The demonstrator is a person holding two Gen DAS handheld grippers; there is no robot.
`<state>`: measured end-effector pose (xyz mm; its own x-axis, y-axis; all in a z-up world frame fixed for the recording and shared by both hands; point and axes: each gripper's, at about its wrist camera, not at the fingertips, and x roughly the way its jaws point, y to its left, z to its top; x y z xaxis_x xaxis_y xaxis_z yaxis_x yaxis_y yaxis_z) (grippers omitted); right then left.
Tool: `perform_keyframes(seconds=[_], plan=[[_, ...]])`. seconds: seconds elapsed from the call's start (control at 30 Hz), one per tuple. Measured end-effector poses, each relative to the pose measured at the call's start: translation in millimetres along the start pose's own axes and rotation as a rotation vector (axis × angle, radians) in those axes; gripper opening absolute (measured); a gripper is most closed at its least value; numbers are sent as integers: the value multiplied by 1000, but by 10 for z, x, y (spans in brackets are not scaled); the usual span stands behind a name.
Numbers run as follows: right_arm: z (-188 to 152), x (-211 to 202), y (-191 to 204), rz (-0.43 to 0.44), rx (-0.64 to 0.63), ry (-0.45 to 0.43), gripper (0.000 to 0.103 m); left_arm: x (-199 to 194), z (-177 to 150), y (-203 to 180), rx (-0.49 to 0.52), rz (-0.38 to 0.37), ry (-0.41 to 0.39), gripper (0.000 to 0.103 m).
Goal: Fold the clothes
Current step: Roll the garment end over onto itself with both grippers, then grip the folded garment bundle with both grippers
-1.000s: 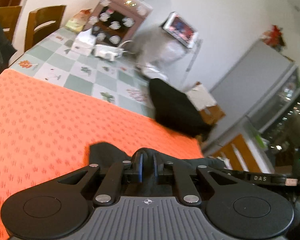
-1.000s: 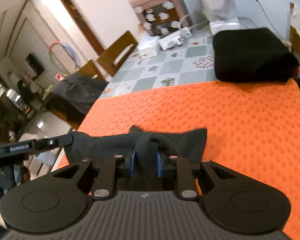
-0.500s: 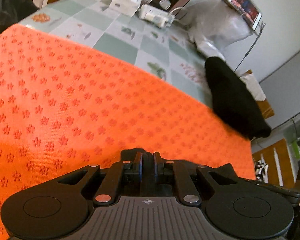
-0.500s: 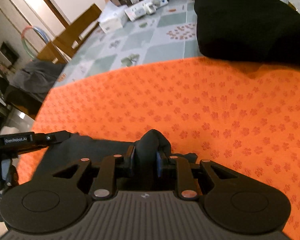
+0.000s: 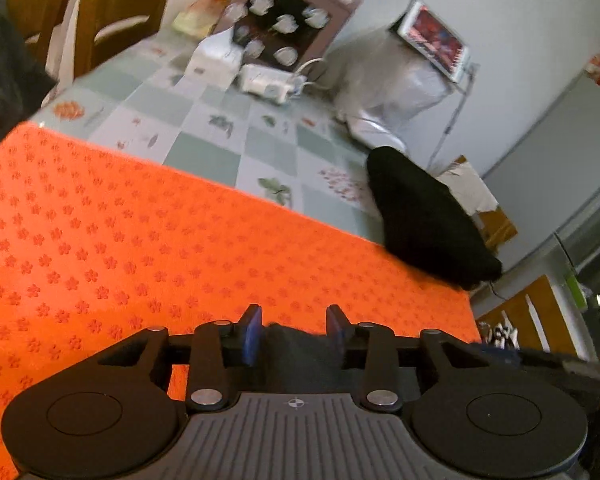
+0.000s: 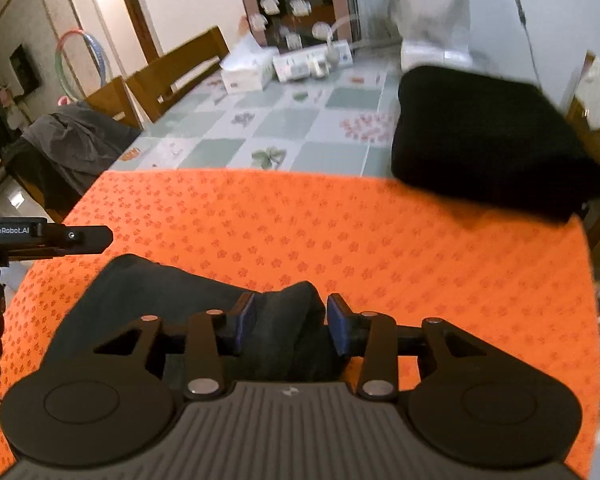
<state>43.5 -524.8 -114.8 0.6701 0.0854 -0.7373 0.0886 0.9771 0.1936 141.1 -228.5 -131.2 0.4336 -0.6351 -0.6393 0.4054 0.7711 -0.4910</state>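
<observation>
Item: dark grey cloth garment [image 6: 156,300], lying on the orange flower-print tabletop [image 6: 340,232], a bunched ridge between both tongs. Left tongs [image 5: 294,334] and right tongs [image 6: 288,322]: parted, gripping nothing. Folded black bundle [image 6: 484,148] far ahead-right. Step, judged: fold let go; next needs fresh grip or smoothing.

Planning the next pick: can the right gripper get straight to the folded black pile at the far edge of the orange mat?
Probably yes. The right gripper is open, dark garment lying loose between its jaws, and only bare orange mat separates it from the black pile.
</observation>
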Motion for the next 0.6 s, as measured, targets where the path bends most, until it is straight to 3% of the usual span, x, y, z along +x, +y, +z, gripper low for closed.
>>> perform_keyframes(seconds=[0.33, 0.6], plan=[[-171, -379, 377, -42, -116, -46, 47, -238, -509, -400, 188, -5, 49, 37], [-481, -268, 637, -17, -193, -7, 47, -118, -657, -474, 269, 24, 68, 37]])
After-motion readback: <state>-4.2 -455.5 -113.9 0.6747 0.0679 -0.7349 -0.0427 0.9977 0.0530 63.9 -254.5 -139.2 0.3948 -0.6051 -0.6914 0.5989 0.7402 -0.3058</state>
